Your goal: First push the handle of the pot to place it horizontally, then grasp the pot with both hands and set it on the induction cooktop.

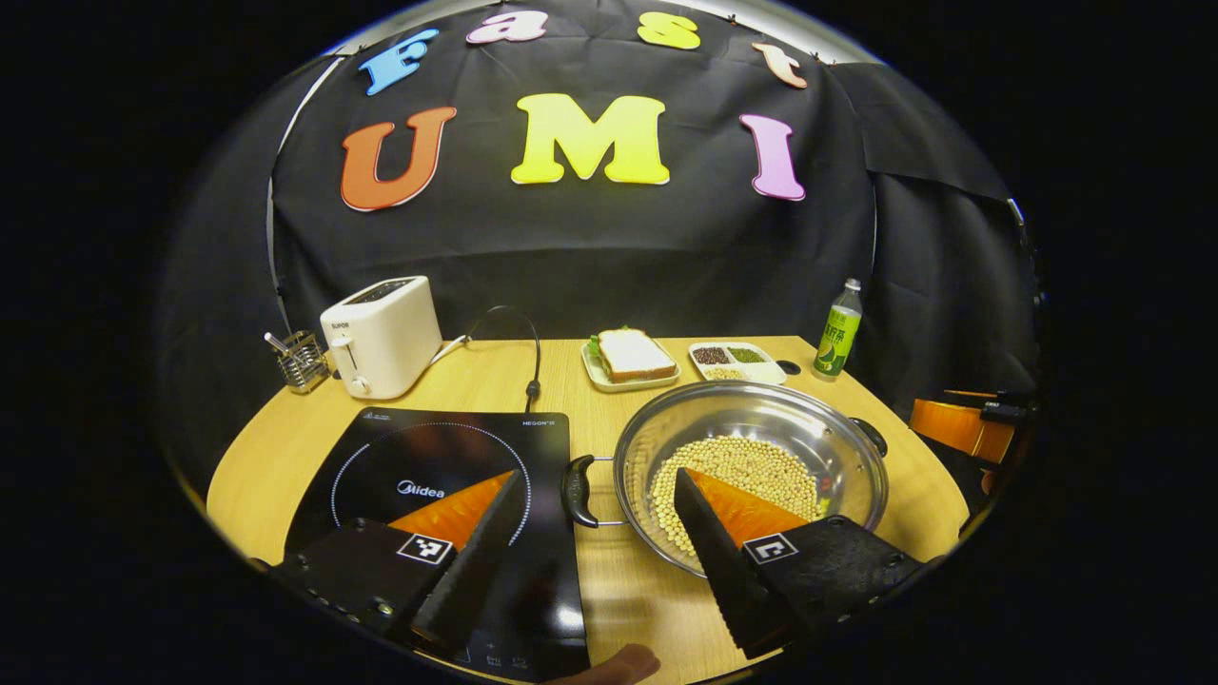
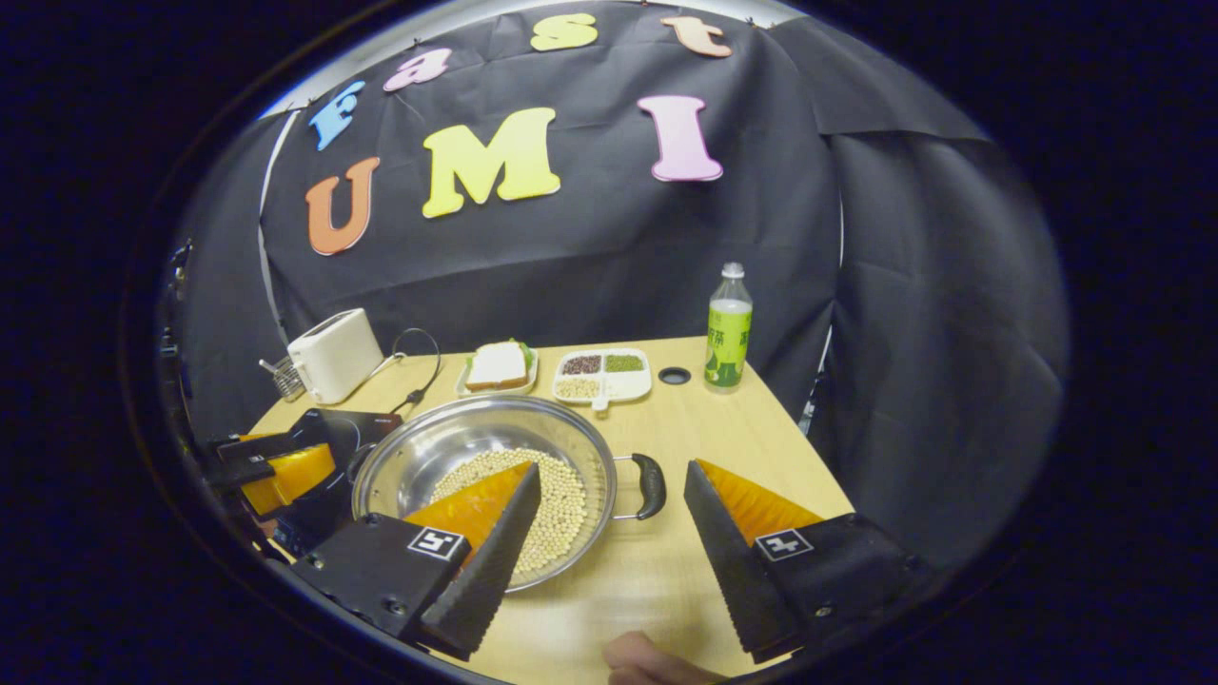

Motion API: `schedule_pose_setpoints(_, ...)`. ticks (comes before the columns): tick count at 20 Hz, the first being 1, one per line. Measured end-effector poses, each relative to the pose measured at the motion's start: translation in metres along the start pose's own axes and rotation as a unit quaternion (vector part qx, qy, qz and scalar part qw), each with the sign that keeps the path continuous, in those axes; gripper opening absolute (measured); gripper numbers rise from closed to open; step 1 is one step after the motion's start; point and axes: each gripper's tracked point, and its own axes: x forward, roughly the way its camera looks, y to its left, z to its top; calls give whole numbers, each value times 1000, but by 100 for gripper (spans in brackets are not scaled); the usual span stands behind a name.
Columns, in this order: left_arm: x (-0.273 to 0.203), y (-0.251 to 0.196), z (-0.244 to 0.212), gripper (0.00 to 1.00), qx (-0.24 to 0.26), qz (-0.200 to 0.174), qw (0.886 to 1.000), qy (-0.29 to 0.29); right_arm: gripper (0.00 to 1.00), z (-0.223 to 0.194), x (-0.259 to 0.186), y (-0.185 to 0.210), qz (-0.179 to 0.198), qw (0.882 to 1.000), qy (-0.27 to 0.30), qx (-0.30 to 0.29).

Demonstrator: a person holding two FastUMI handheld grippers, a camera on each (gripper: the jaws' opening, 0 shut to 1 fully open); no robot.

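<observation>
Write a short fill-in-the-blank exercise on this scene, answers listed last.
1. The pot holds pale ____.
2. In the left gripper view, the pot sits to the ____ of the induction cooktop.
3. The plate behind the pot carries a ____.
4. Both hand-held grippers, left and right, have jaws ____.

Answers: beans; right; sandwich; open

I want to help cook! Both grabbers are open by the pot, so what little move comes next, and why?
Probably ease each open gripper forward around its handle: left gripper faces the left handle, right gripper the right handle. The pot sits beside the cooktop, not on it.
</observation>
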Motion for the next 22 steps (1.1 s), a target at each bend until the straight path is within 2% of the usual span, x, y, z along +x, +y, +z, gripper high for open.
schedule_pose_setpoints(4,31,3,-12,95,-8,1,1000,25,96,-11,33,-5,-5,1000,23,9)
schedule_pose_setpoints(8,53,9,-26,95,-4,5,999,52,96,-22,59,-3,2,999,40,14)
schedule_pose_setpoints(10,61,6,-29,95,-5,-5,998,59,94,-27,68,4,12,999,50,18)
schedule_pose_setpoints(13,69,5,-33,93,2,-11,997,72,94,-24,77,1,9,999,37,17)
schedule_pose_setpoints(15,72,4,-33,88,4,-11,997,71,93,-22,80,0,7,999,28,20)
schedule_pose_setpoints(17,75,1,-31,84,2,-17,998,68,83,-21,83,-2,4,1000,21,21)
schedule_pose_setpoints(18,76,0,-32,72,2,-19,998,68,89,-22,83,-3,3,1000,20,19)
schedule_pose_setpoints(19,76,1,-32,67,2,-19,997,68,83,-22,84,-3,2,1000,18,18)
schedule_pose_setpoints(20,76,1,-32,67,0,-18,998,66,87,-22,85,-5,1,1000,17,18)
schedule_pose_setpoints(21,77,0,-32,67,2,-16,998,64,79,-21,86,-6,-1,1000,16,18)
schedule_pose_setpoints(22,77,1,-34,67,7,-12,998,61,85,-23,87,-10,-10,1000,16,17)
